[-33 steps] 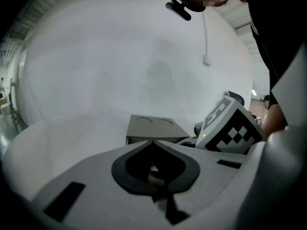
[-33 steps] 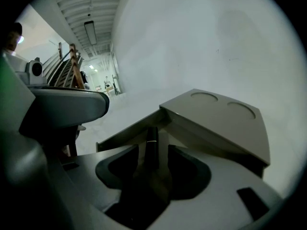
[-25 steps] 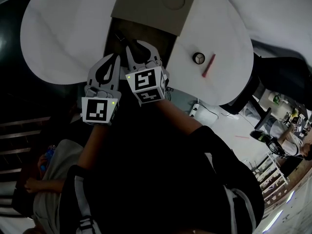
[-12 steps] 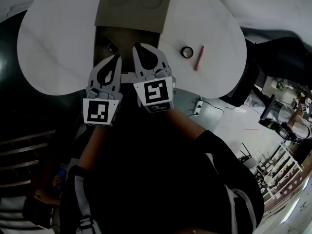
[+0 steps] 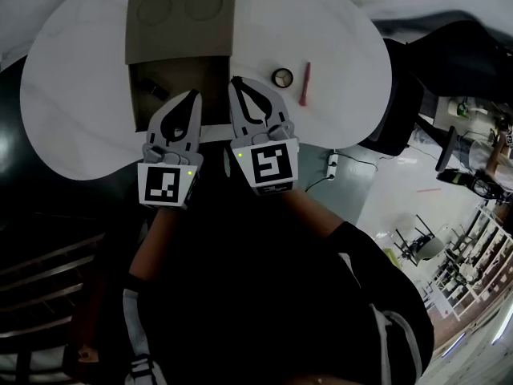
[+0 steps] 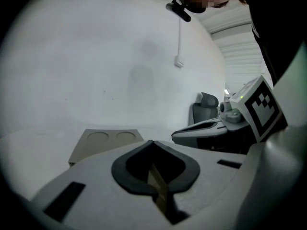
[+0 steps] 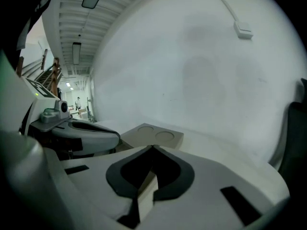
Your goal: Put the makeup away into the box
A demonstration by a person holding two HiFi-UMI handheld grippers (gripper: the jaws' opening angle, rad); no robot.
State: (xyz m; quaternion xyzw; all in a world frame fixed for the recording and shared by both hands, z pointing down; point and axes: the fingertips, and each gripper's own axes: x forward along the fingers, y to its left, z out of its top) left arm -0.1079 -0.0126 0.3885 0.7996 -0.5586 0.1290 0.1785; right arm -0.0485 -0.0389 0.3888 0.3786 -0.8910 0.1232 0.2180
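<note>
Head view: left gripper (image 5: pixel 192 95) and right gripper (image 5: pixel 236 81), fingers closed and empty, by the box (image 5: pixel 180 34) — next, probably fetch the compact (image 5: pixel 282 77) at three o'clock.

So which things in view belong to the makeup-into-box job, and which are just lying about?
Job: open brown cardboard box; small round black compact; slim pink stick; left gripper and right gripper, both shut, empty.
Lying about: dark office chair; white power strip on the floor.
</note>
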